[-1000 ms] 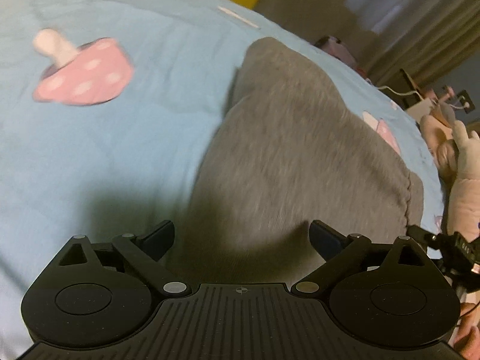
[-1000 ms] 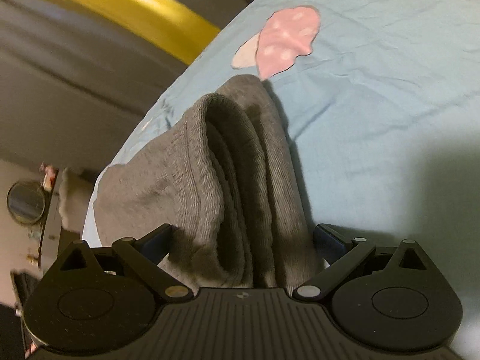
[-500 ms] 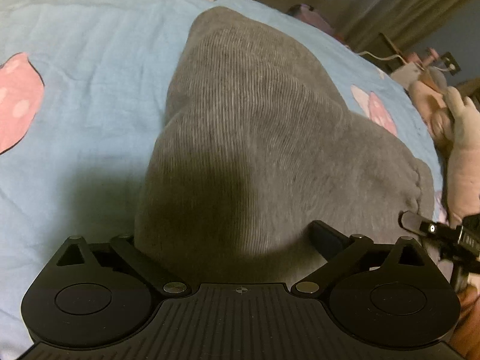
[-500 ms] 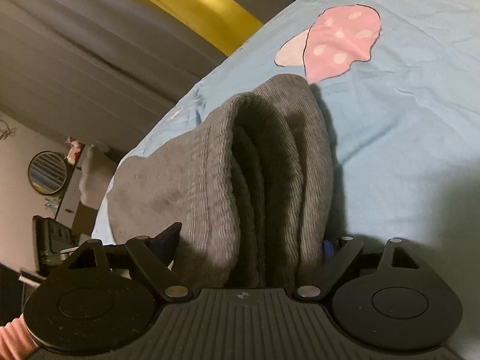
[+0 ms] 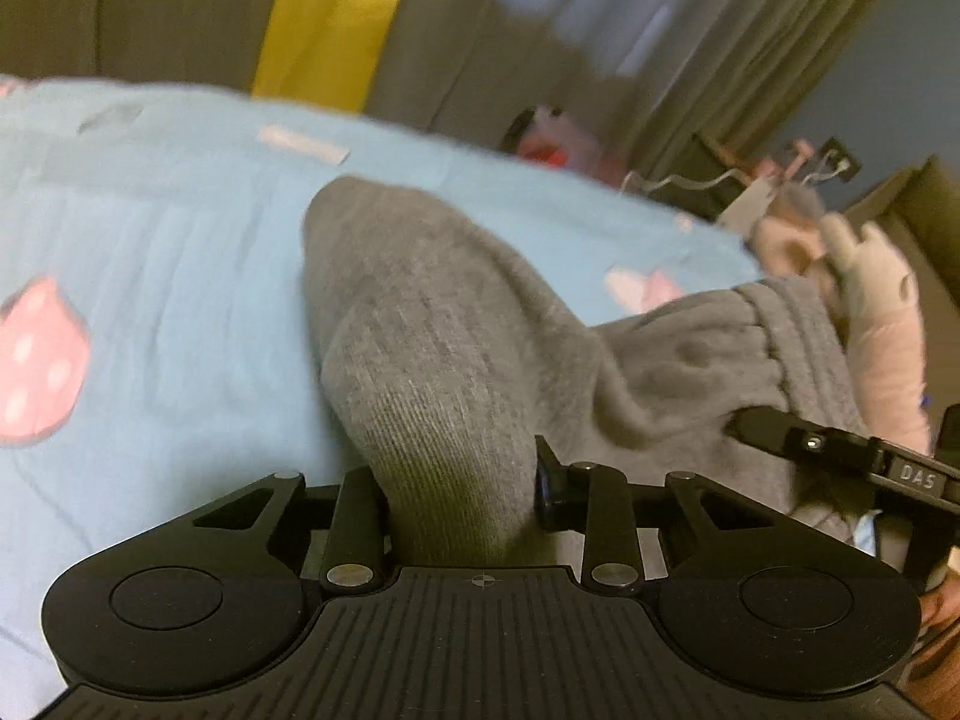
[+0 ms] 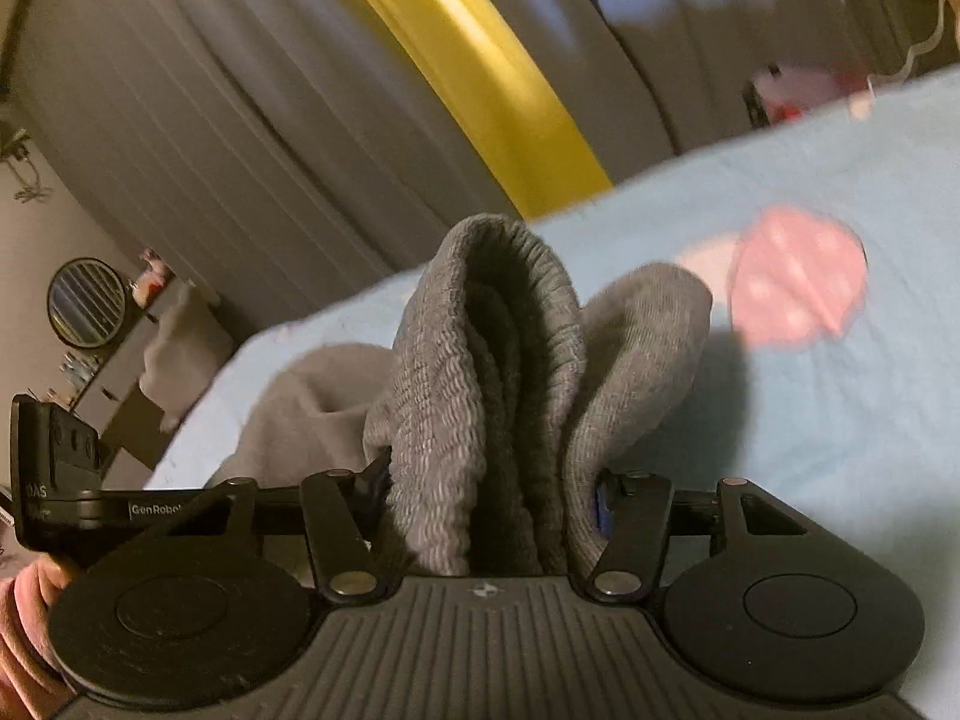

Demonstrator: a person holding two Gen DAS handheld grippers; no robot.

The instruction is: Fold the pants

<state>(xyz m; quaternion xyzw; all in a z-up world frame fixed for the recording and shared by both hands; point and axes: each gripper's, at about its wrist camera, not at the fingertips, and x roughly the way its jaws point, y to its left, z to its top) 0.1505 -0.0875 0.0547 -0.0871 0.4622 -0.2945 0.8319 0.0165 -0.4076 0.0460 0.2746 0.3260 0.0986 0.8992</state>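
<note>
The grey pants (image 5: 456, 354) are lying bunched on the pale blue bedspread (image 5: 168, 300), ribbed fabric rising off the sheet in a soft ridge toward both grippers. The left gripper (image 5: 459, 492) is pinching one end of them — its jaws have just been closing, and the cloth is squeezed between the narrowed fingers. Over in the right wrist view, the pants (image 6: 498, 372) are showing as a thick stack of folded layers with a gathered, elastic-looking edge, and the right gripper (image 6: 489, 498) is clamping that stack; its jaws have just been closing too, standing about halfway because the bundle is thick, pads pressing on both sides. The fabric between the two grips is sagging down onto the bed.

Around the garment, pink spotted mushroom prints (image 6: 798, 276) are dotting the bedspread. Beyond the bed's far edge grey curtains are hanging with a yellow panel (image 6: 480, 78) among them. A round mirror (image 6: 87, 303) is sitting at the left of the right wrist view, and a pale plush toy (image 5: 870, 276) is lying at the bed's edge — blurred.
</note>
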